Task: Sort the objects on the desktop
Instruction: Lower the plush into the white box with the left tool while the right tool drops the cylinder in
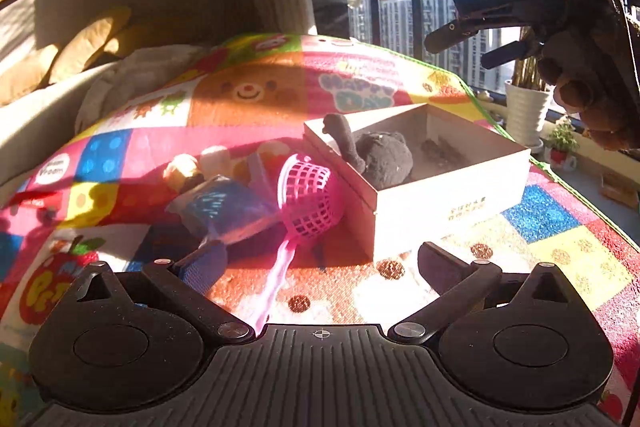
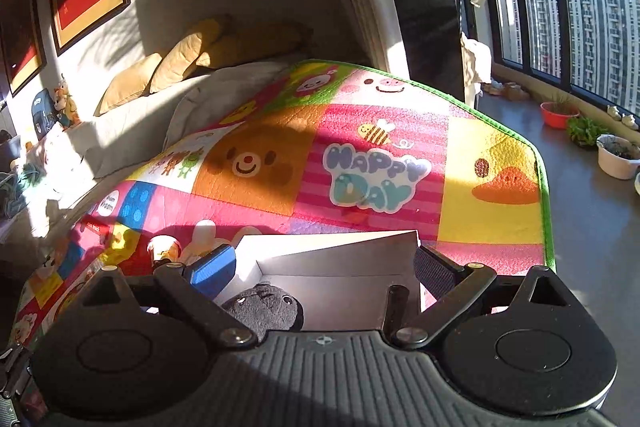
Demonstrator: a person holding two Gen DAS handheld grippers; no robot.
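A white box (image 1: 448,203) stands on the colourful play mat (image 1: 560,227) and holds a dark grey plush toy (image 1: 384,159). Left of it lie a pink mesh scoop (image 1: 310,199), a blue bag (image 1: 228,207) and small toy figures (image 1: 184,171). My left gripper (image 1: 320,263) is open wide. The scoop's pink handle (image 1: 280,279) runs between its fingers, and neither pad touches it. My right gripper (image 1: 460,53), held by a hand, hovers open above the box's right side. In the right wrist view the right gripper (image 2: 324,273) is open over the box (image 2: 340,259) and the plush toy (image 2: 268,311), gripping nothing.
A sofa with yellow cushions (image 2: 180,63) lies beyond the mat's left edge. The mat's green border (image 2: 546,187) drops to a grey floor with plant pots (image 2: 616,155) by the windows. A white planter (image 1: 526,111) stands behind the box.
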